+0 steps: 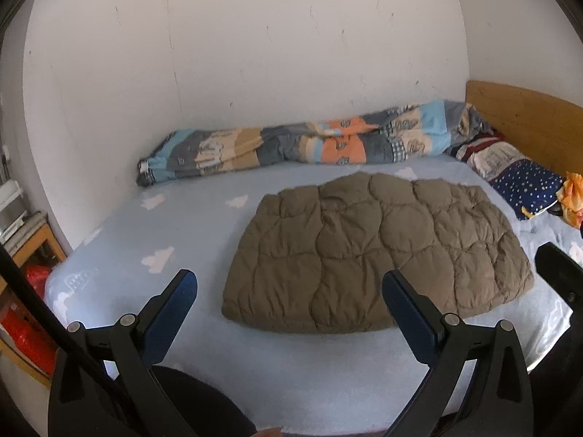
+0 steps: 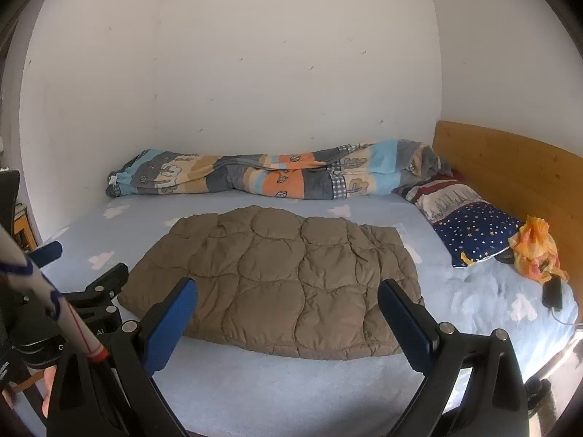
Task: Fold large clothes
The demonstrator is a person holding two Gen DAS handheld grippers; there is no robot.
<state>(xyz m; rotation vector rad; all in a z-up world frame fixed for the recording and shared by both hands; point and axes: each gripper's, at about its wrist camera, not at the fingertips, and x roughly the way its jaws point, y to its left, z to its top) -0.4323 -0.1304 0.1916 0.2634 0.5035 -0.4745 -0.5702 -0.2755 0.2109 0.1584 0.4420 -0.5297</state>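
A brown quilted puffer garment (image 1: 379, 251) lies folded flat in a rough rectangle on the light blue bed sheet (image 1: 145, 240); it also shows in the right wrist view (image 2: 277, 280). My left gripper (image 1: 289, 284) is open and empty, held above the near edge of the bed, short of the garment. My right gripper (image 2: 288, 291) is open and empty, its fingers framing the garment's near edge from above. The left gripper's body shows at the left of the right wrist view (image 2: 102, 291).
A rolled patchwork duvet (image 2: 269, 174) lies along the white wall. Pillows (image 2: 470, 225) and an orange cloth (image 2: 535, 251) sit by the wooden headboard (image 2: 510, 174). A black device (image 2: 552, 293) lies at the right. Shelves and red items (image 1: 25, 313) stand left of the bed.
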